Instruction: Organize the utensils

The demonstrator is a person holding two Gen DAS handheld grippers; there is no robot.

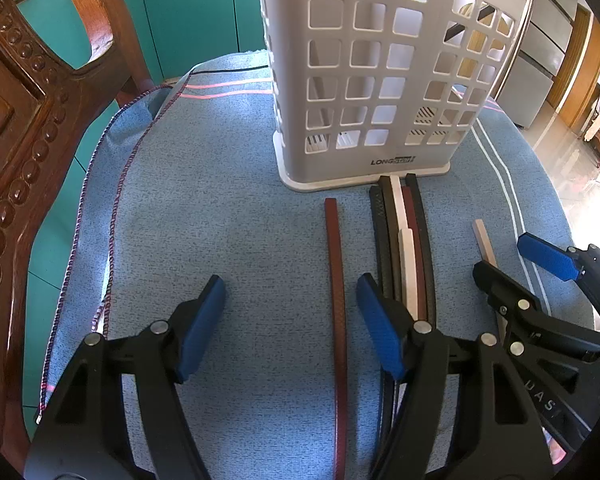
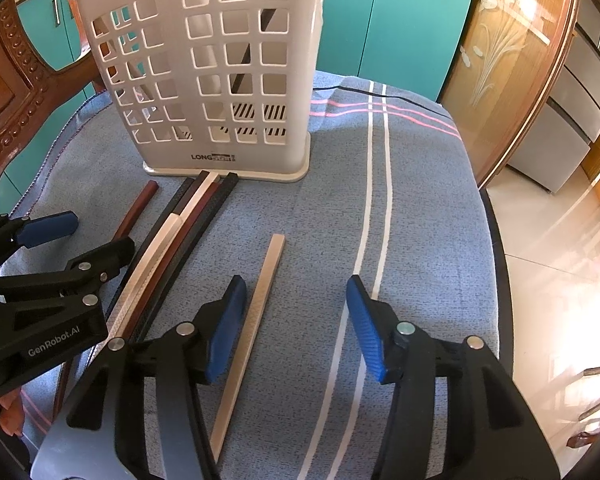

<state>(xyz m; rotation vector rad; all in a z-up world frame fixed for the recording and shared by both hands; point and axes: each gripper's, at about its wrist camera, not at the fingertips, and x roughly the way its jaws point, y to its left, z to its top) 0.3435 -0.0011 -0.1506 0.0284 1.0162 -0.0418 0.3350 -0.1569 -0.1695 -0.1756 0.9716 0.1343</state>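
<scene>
A white perforated utensil holder (image 1: 380,80) (image 2: 220,80) stands upright on the blue cloth, and a dark stick (image 2: 252,60) shows through its holes. Several chopsticks, black, white and dark red, lie bundled (image 1: 404,240) (image 2: 180,232) in front of it. A single dark red chopstick (image 1: 336,280) lies flat between the fingers of my left gripper (image 1: 290,284) (image 2: 100,234), close to the right pad; the jaws stand open. A beige chopstick (image 2: 260,300) (image 1: 485,240) lies flat just inside the left pad of my right gripper (image 2: 296,284) (image 1: 500,252), also open.
The blue cloth (image 1: 220,200) with white stripes (image 2: 376,200) covers a round table. A carved wooden chair (image 1: 28,120) stands close on the left, with teal cabinets (image 2: 400,20) behind. On the right the table drops off to a shiny floor (image 2: 560,260).
</scene>
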